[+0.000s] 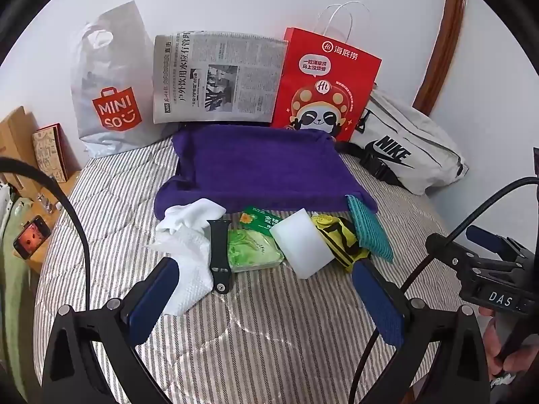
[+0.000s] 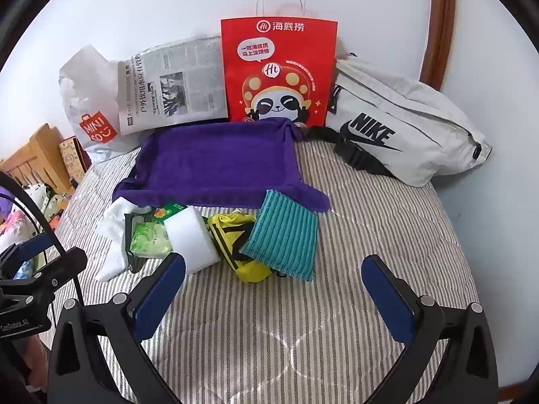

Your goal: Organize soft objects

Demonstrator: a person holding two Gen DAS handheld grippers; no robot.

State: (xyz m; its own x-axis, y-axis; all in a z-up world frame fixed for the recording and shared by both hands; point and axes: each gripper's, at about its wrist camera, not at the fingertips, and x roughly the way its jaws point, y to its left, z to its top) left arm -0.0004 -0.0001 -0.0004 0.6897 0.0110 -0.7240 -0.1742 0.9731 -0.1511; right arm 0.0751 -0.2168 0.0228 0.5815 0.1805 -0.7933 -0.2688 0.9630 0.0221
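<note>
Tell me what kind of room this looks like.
Most likely a bedroom: the items lie on a striped quilted bedspread that looks like a mattress cover, pushed against a white wall. A wooden headboard-like frame stands at the left edge, and a curved wooden rail runs up the wall at right.

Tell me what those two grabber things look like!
Both are black frames with silver bolts. The left gripper and right gripper each have two flat fingers covered in dark blue pads. Black cables curl off them. One has a white "DAS" label; the other says something like "GoRoboLAS".
</note>
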